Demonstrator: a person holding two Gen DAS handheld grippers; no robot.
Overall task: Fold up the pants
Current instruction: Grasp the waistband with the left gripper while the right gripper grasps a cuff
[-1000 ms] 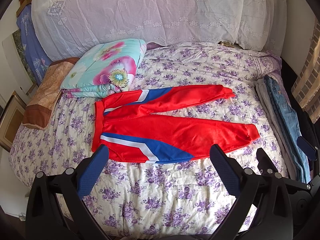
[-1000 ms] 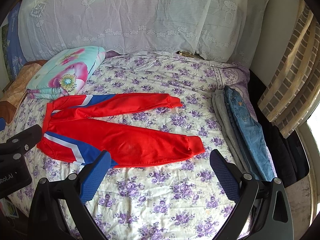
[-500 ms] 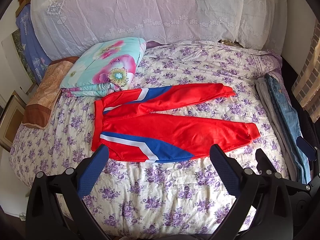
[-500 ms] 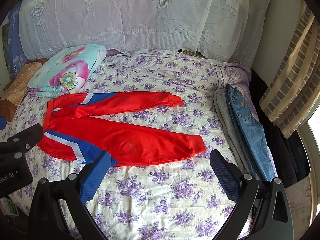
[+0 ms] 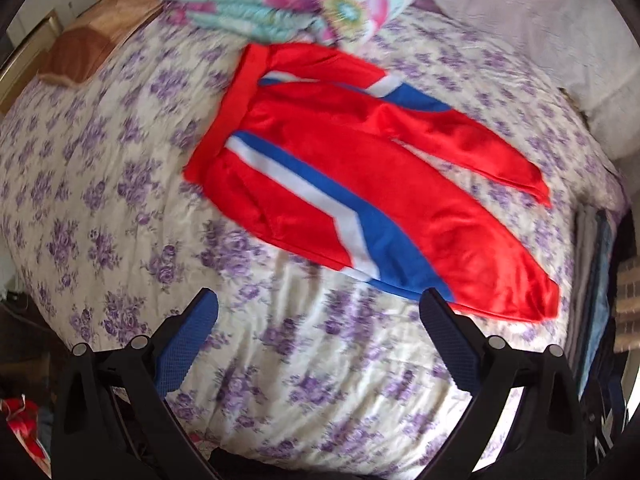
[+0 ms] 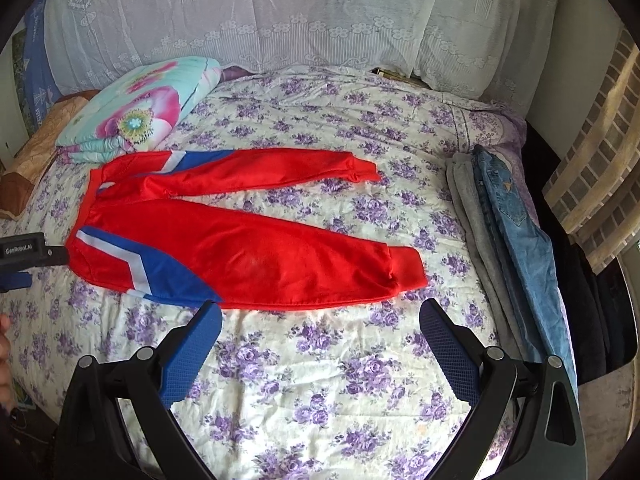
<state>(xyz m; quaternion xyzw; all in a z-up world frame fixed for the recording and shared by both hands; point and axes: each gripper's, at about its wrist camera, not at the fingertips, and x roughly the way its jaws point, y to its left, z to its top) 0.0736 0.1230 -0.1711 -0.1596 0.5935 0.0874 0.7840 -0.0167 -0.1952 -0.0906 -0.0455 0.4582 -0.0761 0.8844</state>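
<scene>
Red track pants (image 6: 240,240) with blue and white side stripes lie flat on the flowered bedspread (image 6: 320,360), waistband to the left, both legs spread to the right. They also show in the left wrist view (image 5: 360,184), where the picture is blurred. My left gripper (image 5: 320,312) is open and empty, above the bed in front of the waist end. My right gripper (image 6: 320,320) is open and empty, just in front of the near leg. The left gripper's body (image 6: 28,256) shows at the left edge of the right wrist view, beside the waistband.
A folded floral quilt (image 6: 140,112) lies behind the waistband. A stack of folded jeans and grey pants (image 6: 504,220) lies along the bed's right edge. A lace-covered headboard (image 6: 280,12) stands behind. A brown cushion (image 6: 28,164) lies at the far left.
The left gripper has swung left and tilted down toward the waist end of the pants. The right gripper has moved slightly closer. The pants have not moved.
</scene>
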